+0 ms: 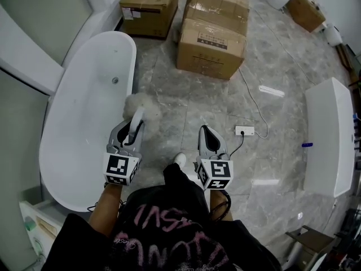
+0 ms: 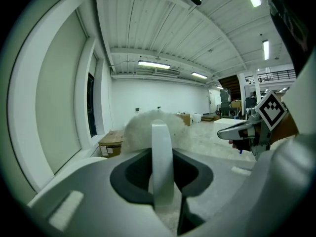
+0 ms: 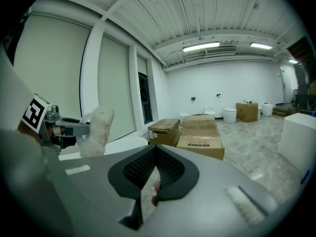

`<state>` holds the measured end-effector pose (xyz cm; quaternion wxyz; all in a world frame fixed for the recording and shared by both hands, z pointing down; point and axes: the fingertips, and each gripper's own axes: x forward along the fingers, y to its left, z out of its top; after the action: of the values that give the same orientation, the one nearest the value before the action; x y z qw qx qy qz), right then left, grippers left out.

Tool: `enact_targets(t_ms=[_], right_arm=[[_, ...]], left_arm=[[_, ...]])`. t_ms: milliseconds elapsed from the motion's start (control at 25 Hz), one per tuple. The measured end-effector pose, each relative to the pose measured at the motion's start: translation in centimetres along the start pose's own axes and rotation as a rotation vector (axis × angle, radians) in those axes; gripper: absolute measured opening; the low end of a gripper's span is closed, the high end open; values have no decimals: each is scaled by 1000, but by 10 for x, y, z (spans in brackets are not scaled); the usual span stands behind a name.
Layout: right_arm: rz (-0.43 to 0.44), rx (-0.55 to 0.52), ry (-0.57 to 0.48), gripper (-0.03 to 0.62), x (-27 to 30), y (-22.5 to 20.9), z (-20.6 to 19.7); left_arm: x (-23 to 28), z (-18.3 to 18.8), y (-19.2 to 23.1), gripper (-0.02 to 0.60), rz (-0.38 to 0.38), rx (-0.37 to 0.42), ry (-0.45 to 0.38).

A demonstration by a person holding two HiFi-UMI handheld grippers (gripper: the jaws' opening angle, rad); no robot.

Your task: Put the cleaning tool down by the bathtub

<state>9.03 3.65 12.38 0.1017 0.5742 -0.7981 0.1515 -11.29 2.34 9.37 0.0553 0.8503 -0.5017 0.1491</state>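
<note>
- The left gripper [image 1: 131,133] is pinching the white handle [image 2: 162,157] of the cleaning tool [image 1: 141,103]; in the left gripper view both jaws press on that handle, which runs up between them to the fluffy white head [image 2: 148,126]
- In the head view the fluffy head lies at the right-hand rim of the white bathtub [image 1: 73,106], over the line where tub meets floor; whether it touches either cannot be told
- The right gripper [image 1: 207,135] is off to the right of the left one, apart from the tub; its jaws are pressed together with nothing between them (the right gripper view shows only a sliver of a gap); the tool is seen from there too, at the left edge [image 3: 96,130]
- Beyond the grippers two cardboard boxes [image 1: 213,30] stand on the grey marble floor [image 1: 186,95]; a white power strip [image 1: 245,131] with its cable lies to the right of the right gripper
- A white shoe [image 1: 179,160] shows between the grippers
</note>
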Motion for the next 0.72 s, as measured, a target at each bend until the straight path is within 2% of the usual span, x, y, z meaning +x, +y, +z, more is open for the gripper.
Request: enact_targets(t_ms=[400, 720], right_arm=[[21, 34, 19, 18, 33, -59, 7], [29, 40, 42, 18, 51, -87, -1]], left_arm=[[71, 25, -19, 82, -13, 30, 40], [103, 21, -28, 81, -23, 38, 75]])
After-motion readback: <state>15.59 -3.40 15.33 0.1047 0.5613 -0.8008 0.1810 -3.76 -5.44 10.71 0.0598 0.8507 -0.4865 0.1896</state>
